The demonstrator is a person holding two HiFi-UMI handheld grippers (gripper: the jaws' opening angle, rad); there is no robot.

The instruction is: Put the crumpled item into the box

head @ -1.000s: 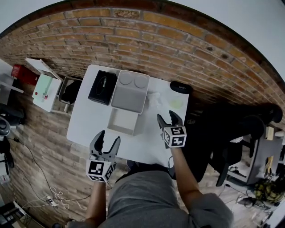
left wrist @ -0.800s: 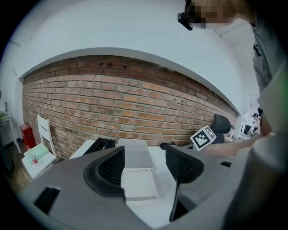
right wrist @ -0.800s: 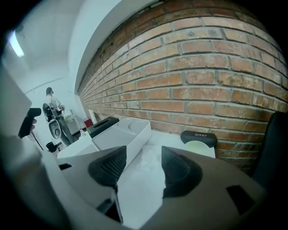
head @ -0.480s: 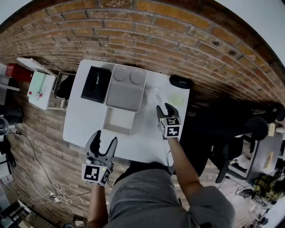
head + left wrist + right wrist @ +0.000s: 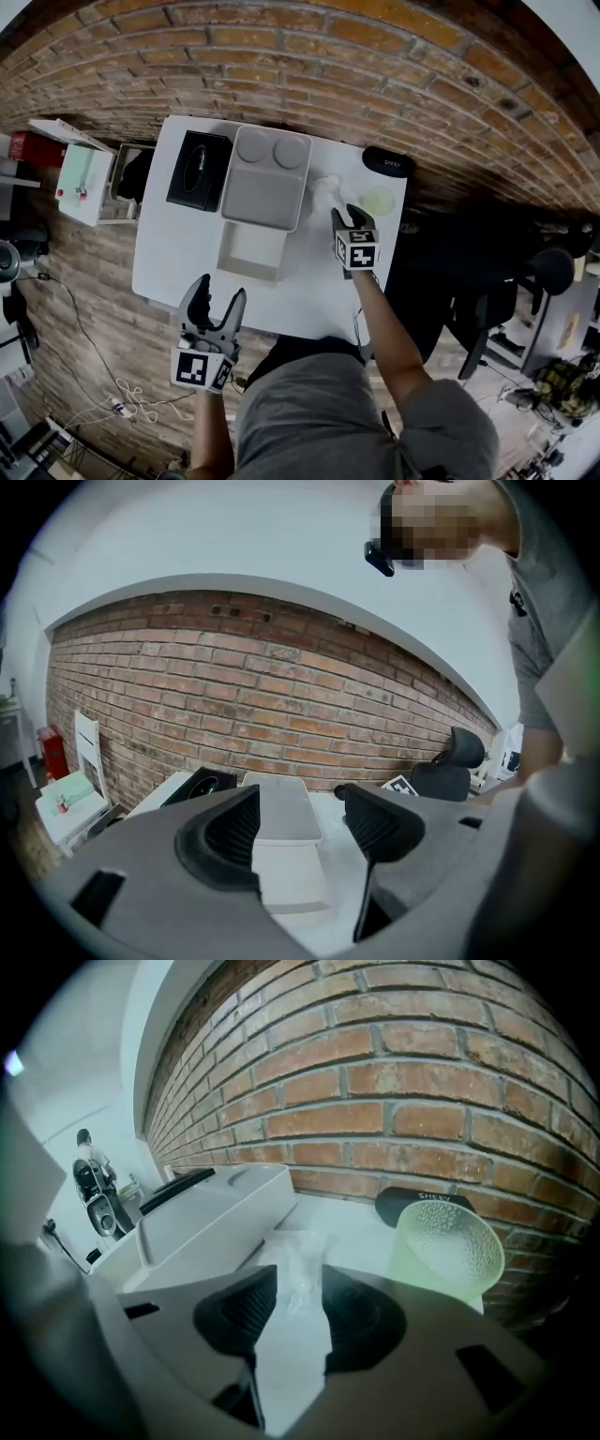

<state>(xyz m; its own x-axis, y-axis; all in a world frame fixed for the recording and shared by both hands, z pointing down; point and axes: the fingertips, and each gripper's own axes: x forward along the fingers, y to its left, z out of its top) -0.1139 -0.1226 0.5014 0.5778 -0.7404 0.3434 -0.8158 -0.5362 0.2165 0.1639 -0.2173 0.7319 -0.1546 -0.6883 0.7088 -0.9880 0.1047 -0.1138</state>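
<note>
The crumpled item (image 5: 324,193), a wad of clear white plastic, lies on the white table (image 5: 178,253) to the right of the grey box. The box (image 5: 251,251) stands open, its lid (image 5: 263,178) tipped back. My right gripper (image 5: 344,217) has come down on the wad. In the right gripper view the crumpled item (image 5: 300,1269) sits between the tips of the right gripper (image 5: 298,1299), whose jaws have just been closing and now touch its sides. My left gripper (image 5: 215,302) hangs open and empty off the table's near edge. The left gripper (image 5: 300,819) faces the box (image 5: 291,878).
A frosted green cup (image 5: 375,202) stands just right of the wad, close by the cup (image 5: 448,1246) in the right gripper view. A black oval object (image 5: 388,161) lies behind it by the brick wall. A black box (image 5: 198,171) sits left of the grey lid.
My right gripper has moved down and forward onto the crumpled item, and its jaws have narrowed around it. The left gripper has stayed where it was.
</note>
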